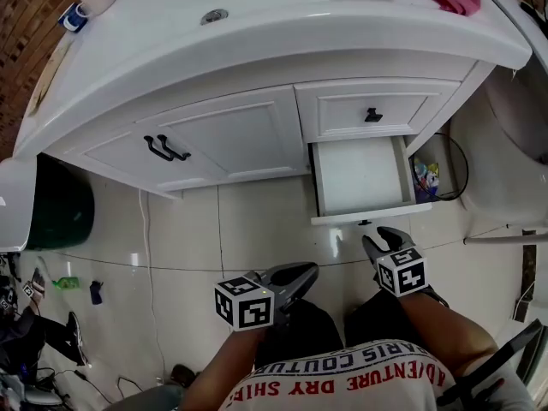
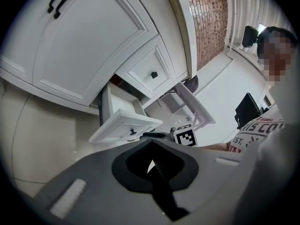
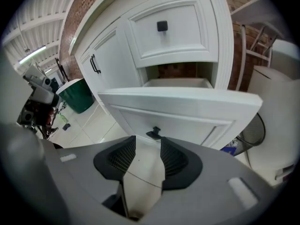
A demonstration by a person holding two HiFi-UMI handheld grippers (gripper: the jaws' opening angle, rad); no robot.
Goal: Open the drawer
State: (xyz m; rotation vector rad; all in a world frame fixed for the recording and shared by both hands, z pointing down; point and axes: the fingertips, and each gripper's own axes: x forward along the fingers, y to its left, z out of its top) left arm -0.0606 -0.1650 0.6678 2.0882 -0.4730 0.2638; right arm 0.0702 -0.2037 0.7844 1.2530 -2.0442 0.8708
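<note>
Glossy tiled floor (image 1: pixel 257 221); white panelled drawer (image 1: pixel 360 178) stands open, small black knob (image 3: pixel 153 134).

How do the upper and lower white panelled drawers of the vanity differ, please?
The upper white drawer is shut flush; the lower white drawer is pulled out, its white inside showing. The lower's knob lies close to the right gripper; the upper's does not. Both have a black knob.
</note>
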